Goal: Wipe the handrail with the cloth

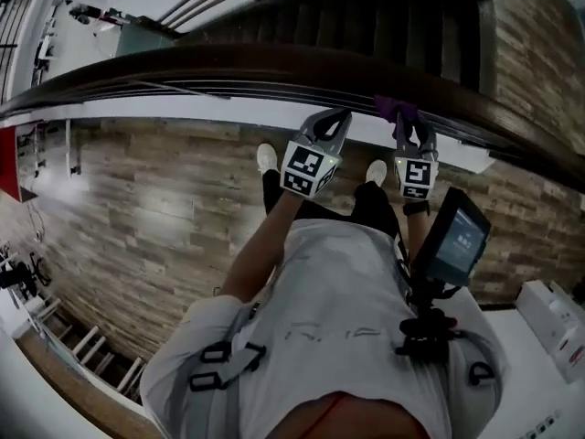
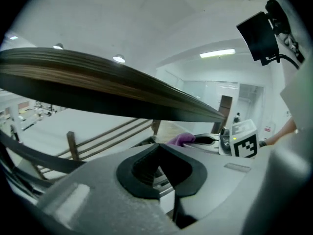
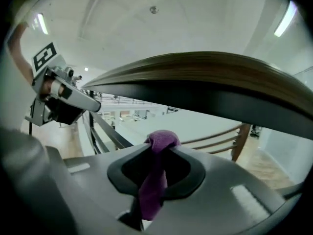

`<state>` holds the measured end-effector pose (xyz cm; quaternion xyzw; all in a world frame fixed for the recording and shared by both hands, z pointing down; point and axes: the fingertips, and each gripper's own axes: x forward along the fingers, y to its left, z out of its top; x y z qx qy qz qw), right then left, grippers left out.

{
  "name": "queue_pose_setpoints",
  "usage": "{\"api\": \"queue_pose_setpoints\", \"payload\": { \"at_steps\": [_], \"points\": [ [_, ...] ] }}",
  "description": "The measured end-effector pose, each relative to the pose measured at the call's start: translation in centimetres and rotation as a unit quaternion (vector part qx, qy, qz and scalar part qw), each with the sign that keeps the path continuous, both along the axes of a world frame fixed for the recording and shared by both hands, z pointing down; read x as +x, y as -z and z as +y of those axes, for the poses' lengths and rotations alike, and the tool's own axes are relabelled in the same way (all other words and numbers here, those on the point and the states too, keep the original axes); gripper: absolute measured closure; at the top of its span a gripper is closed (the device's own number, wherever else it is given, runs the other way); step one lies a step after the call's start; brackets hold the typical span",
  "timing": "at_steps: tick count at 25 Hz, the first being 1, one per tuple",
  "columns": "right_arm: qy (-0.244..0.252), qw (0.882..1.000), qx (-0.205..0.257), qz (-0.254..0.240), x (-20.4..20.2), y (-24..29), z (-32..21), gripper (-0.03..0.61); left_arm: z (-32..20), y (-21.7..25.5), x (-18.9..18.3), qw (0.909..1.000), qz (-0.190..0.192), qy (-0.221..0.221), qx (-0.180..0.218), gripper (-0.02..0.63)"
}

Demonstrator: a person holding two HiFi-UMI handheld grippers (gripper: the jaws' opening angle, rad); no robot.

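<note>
A dark wooden handrail curves across the head view; it also crosses overhead as the handrail and the handrail in the gripper views. My right gripper is shut on a purple cloth, whose bunched end sticks out between the closed jaws just under the rail. My left gripper sits to the left of it, tips at the rail's near edge, jaws shut with nothing between them. From the left gripper view the cloth shows beside the right gripper.
Below the rail lies a wood-plank floor with my shoes on it. Dark stairs descend beyond the rail. Thin balusters run under the rail. A dark screen device hangs at my chest on the right.
</note>
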<state>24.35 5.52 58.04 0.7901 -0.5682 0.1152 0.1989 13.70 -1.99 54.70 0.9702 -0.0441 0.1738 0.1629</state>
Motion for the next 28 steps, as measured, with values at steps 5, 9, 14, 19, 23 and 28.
{"api": "queue_pose_setpoints", "payload": {
  "at_steps": [5,9,14,19,23,28],
  "points": [
    [0.161,0.987,0.017,-0.022,-14.1,-2.0,-12.6,0.526,-10.3,-1.6,-12.1,0.9899,-0.022,0.14,0.001,0.612],
    [0.267,0.963,0.034,-0.027,-24.1,-2.8,-20.8,0.526,-17.0,-2.6,-21.2,0.9698,-0.032,0.242,-0.001,0.612],
    [0.339,0.939,0.057,-0.027,-33.5,-3.5,-29.6,0.526,-23.7,-3.6,-31.3,0.9437,-0.05,0.327,0.012,0.612],
    [0.368,0.929,0.032,-0.009,-39.6,-7.9,-35.7,0.526,-27.3,-4.7,-36.9,0.9297,-0.062,0.363,0.012,0.612],
    [0.359,0.933,-0.017,0.015,-43.7,-15.0,-42.0,0.526,-29.7,-7.4,-41.1,0.926,-0.073,0.37,0.0,0.612],
    [0.296,0.952,-0.081,0.007,-43.5,-21.0,-47.8,0.526,-30.1,-9.2,-42.3,0.929,-0.095,0.357,-0.017,0.612]
  ]
}}
